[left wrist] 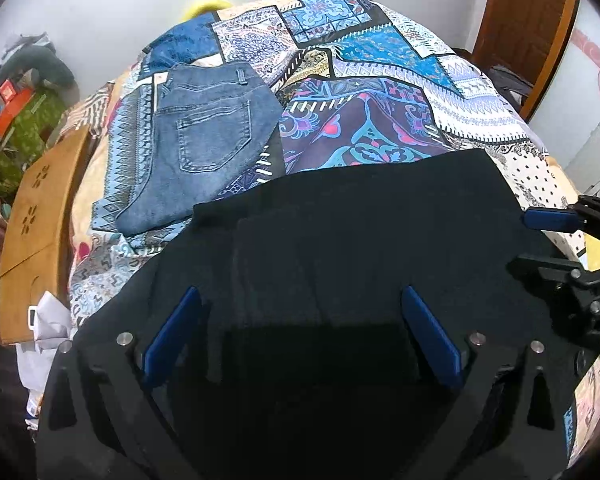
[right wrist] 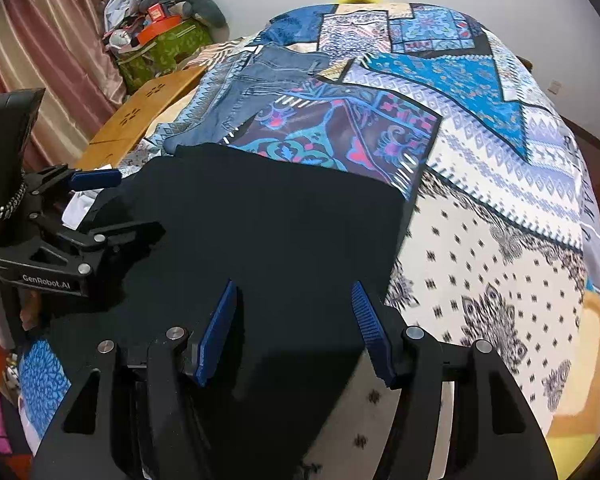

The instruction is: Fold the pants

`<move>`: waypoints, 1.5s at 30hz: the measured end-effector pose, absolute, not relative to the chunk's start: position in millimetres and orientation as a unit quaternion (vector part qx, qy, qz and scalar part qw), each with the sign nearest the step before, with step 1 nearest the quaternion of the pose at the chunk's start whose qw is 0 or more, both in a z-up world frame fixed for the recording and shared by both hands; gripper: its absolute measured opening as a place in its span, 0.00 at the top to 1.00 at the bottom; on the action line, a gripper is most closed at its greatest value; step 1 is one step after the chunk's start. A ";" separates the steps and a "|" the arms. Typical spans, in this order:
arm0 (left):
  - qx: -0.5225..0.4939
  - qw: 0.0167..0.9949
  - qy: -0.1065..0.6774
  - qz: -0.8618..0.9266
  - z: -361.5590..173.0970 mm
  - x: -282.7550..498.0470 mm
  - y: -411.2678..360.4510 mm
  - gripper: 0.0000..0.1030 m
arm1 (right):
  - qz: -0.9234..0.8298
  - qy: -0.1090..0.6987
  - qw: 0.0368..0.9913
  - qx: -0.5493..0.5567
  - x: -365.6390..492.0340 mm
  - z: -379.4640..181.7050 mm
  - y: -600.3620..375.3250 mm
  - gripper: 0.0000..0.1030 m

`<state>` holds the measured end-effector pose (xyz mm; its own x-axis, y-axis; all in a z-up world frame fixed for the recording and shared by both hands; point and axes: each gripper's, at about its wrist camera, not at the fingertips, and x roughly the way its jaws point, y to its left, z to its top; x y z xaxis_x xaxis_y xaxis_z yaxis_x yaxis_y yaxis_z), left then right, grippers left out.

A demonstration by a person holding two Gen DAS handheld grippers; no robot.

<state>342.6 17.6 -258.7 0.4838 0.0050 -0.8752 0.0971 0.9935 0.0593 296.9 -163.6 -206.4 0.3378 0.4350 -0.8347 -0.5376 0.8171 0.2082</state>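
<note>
black soft fabric pants (left wrist: pixel 340 232) lie flat on the near part of the patterned patchwork bedspread (left wrist: pixel 380 80), already doubled into a broad dark panel, with the far edge running straight across the bed. judged from this layout, the step in hand is one more fold of the panel.

the left gripper (left wrist: pixel 300 332) hovers over the near left portion of the pants with its blue pads spread wide and nothing between them. the right gripper (right wrist: pixel 296 328) sits over the near right corner, where the cloth edge meets the white dotted area of the bedspread; its jaws are also spread and hold nothing.

to do the fold well, pinch all layers at each near corner, lift both corners level, carry them to the far edge, and align the edges before release.

folded blue denim jeans (left wrist: pixel 204 140) lie just beyond the far left corner, close to it; keep the fold clear of them. a wooden board (left wrist: pixel 40 220) leans at the bed's left side.
</note>
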 end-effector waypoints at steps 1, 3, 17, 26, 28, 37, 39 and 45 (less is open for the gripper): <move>0.054 0.862 0.504 -0.024 -257.9 339.2 17.0 0.02 | 0.293 0.492 0.818 -0.050 292.6 -205.8 -167.4 0.45; 0.060 0.865 0.497 -0.018 -255.8 333.2 16.7 0.01 | 0.284 0.496 0.820 -0.045 289.6 -207.0 -171.9 0.39; 0.035 0.882 0.470 0.017 -227.7 276.8 33.0 0.02 | 0.262 0.487 0.833 -0.033 255.9 -181.6 -190.8 0.39; -0.042 0.911 0.402 0.076 -176.0 230.5 95.1 0.02 | 0.292 0.404 0.866 -0.044 231.3 -120.2 -157.4 0.38; -0.065 0.912 0.397 0.087 -173.1 220.9 111.1 0.02 | 0.306 0.393 0.866 -0.049 226.2 -112.4 -141.7 0.35; -0.157 0.878 0.432 0.132 -211.7 176.1 179.7 0.02 | 0.336 0.418 0.840 -0.086 226.8 -144.6 -77.4 0.34; -0.177 0.870 0.440 0.134 -224.5 165.9 188.1 0.02 | 0.334 0.434 0.831 -0.102 231.5 -160.9 -63.5 0.34; -0.266 0.830 0.478 0.109 -265.5 150.5 207.7 0.02 | 0.326 0.473 0.809 -0.127 231.9 -194.2 -50.3 0.34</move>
